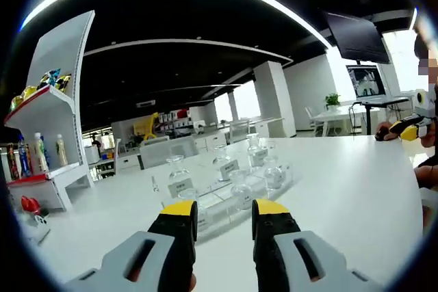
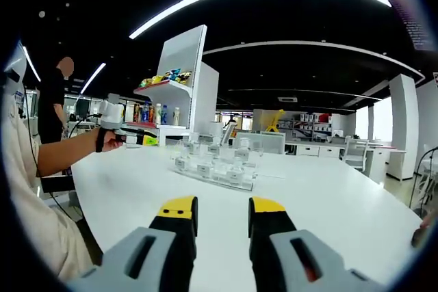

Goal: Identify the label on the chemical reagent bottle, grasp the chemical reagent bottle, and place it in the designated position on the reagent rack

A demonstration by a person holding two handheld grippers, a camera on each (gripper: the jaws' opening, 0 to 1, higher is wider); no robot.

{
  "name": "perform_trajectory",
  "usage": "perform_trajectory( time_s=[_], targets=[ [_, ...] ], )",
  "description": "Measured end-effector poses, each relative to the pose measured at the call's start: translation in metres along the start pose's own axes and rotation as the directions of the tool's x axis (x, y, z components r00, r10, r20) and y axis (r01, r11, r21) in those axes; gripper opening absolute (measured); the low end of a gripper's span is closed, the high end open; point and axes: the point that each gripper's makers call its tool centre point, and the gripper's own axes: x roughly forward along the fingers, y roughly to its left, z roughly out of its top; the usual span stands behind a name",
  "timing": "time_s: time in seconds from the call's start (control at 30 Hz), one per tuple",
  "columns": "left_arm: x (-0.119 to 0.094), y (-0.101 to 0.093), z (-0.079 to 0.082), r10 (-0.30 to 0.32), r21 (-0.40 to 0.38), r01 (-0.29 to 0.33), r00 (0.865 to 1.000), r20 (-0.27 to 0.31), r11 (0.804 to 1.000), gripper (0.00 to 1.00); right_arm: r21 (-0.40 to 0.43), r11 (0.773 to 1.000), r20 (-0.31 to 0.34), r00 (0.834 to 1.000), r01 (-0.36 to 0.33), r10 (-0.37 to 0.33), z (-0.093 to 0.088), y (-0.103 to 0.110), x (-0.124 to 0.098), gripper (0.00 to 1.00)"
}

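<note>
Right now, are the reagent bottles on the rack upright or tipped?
Upright: the reagent bottles stand neck-up on the clear rack, labels facing forward.

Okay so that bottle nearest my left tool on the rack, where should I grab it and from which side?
Grip the near bottle by its narrow neck, just under the stopper, coming from the left tool's own side. It stands upright at the rack's near end, its label facing you, and neighbouring bottles crowd its far side. The body looks wider and slick, so the neck seems the safer hold.
</note>
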Motion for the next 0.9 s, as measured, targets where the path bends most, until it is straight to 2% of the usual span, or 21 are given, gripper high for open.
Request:
perform_trajectory(
  time_s=[0.47, 0.57, 0.9],
  targets=[
    [-0.053, -0.001, 0.012, -0.022, 0.014, 0.021, 0.999, 0.029, 1.000, 0.34, -0.001, 1.000, 0.003, 1.000, 0.022, -0.022, 0.002, -0.012, -0.007, 0.30],
    [-0.062, 0.000, 0.015, -0.011, 0.016, 0.010, 0.999, 0.045, 1.000, 0.34, -0.003, 1.000, 0.002, 1.000, 0.021, -0.021, 0.002, -0.012, -0.007, 0.30],
    [-0.098, 0.002, 0.015, -0.005, 0.009, 0.005, 0.998, 0.066, 1.000, 0.34, -0.010, 0.999, 0.010, 0.999, 0.032, -0.032, 0.005, -0.016, -0.015, 0.30]
  ],
)
